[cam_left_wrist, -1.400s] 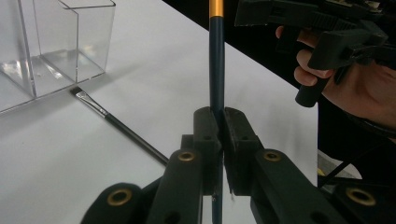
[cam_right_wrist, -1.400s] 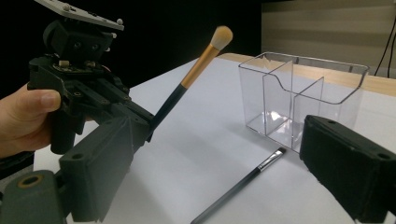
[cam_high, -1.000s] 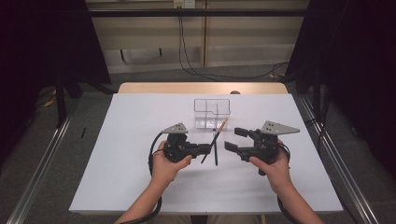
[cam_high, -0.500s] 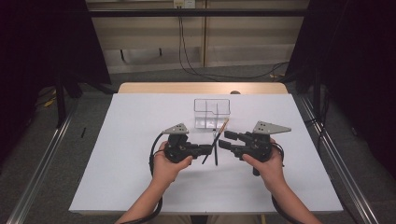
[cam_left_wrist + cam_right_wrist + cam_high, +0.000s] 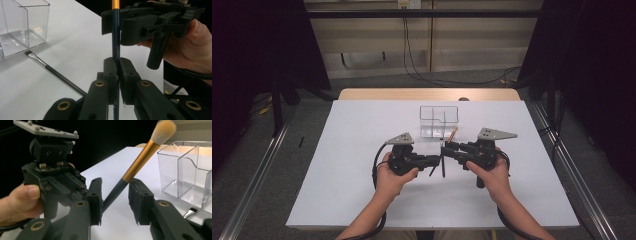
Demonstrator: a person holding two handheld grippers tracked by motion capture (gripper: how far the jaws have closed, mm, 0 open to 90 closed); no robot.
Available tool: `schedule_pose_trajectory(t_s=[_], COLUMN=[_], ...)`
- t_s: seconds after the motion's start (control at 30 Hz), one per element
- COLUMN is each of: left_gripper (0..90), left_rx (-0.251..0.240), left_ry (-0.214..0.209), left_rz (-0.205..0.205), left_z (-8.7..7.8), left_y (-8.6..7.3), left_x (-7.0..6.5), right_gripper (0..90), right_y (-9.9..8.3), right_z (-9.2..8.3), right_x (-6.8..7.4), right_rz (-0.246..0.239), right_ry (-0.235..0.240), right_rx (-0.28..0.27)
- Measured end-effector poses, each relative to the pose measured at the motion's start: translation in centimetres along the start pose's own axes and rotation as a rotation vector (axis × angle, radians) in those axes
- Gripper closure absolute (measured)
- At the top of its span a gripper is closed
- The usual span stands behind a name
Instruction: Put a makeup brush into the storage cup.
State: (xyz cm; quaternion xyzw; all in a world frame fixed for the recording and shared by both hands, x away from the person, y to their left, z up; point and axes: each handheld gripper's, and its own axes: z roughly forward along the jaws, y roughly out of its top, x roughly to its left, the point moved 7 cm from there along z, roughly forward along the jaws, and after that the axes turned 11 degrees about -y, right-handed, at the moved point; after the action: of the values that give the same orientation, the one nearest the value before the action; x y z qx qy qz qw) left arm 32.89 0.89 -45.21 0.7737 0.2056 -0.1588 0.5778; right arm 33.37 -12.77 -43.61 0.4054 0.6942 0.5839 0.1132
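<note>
Left tongs are clenching the dark handle of the makeup brush, holding it upright. Right tongs have just been closing around the same handle, pads not yet pressing: handover is starting. Clear organizer is sitting just beyond both tongs on the worktop; thin brush is lying beside it.

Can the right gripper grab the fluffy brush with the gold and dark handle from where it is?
Probably yes. The right gripper already has the gold-and-dark-handled fluffy brush between its jaws, which have just been closing. One pad does not touch yet, and the left gripper clamps the handle lower down.
</note>
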Motion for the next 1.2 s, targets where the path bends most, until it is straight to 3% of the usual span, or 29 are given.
schedule_pose_trajectory(t_s=[0.27, 0.37, 0.4, 0.77, 0.93, 1.03, 1.07, 1.2], left_gripper=[84.5, 90.0, 87.2, 70.8, 53.1, 48.7, 42.7, 32.0], left_rx=[-0.006, 0.005, 0.001, -0.05, -0.091, -0.12, -0.127, -0.114], left_ry=[-0.021, -0.024, -0.034, -0.049, -0.048, -0.049, -0.053, -0.061], left_rz=[-0.001, -0.007, -0.008, -0.009, 0.019, 0.04, 0.047, 0.049], left_z=[0.2, 0.4, 0.4, -0.5, -0.9, -1.0, -1.1, -1.3], left_y=[-0.1, -0.2, -0.2, 0.7, 1.1, 1.2, 1.3, 1.2], left_x=[-0.1, -0.2, -0.2, -0.1, 0.1, 0.1, 0.1, 0.2], right_gripper=[79.2, 83.7, 83.8, 83.9, 83.9, 83.9, 83.8, 83.9], right_y=[0.0, 0.1, 0.1, 0.7, 1.1, 1.1, 1.1, 1.4], right_z=[0.2, 0.2, 0.3, 0.4, 0.3, 0.2, 0.1, 0.2], right_x=[0.1, 0.3, 0.5, 0.7, 0.6, 0.6, 0.6, 0.7], right_rz=[0.066, 0.053, 0.067, 0.022, 0.012, 0.015, 0.015, 0.005], right_ry=[0.042, 0.04, 0.069, 0.055, 0.052, 0.054, 0.056, 0.059], right_rx=[-0.004, 0.002, 0.015, -0.002, -0.028, -0.037, -0.042, -0.049])
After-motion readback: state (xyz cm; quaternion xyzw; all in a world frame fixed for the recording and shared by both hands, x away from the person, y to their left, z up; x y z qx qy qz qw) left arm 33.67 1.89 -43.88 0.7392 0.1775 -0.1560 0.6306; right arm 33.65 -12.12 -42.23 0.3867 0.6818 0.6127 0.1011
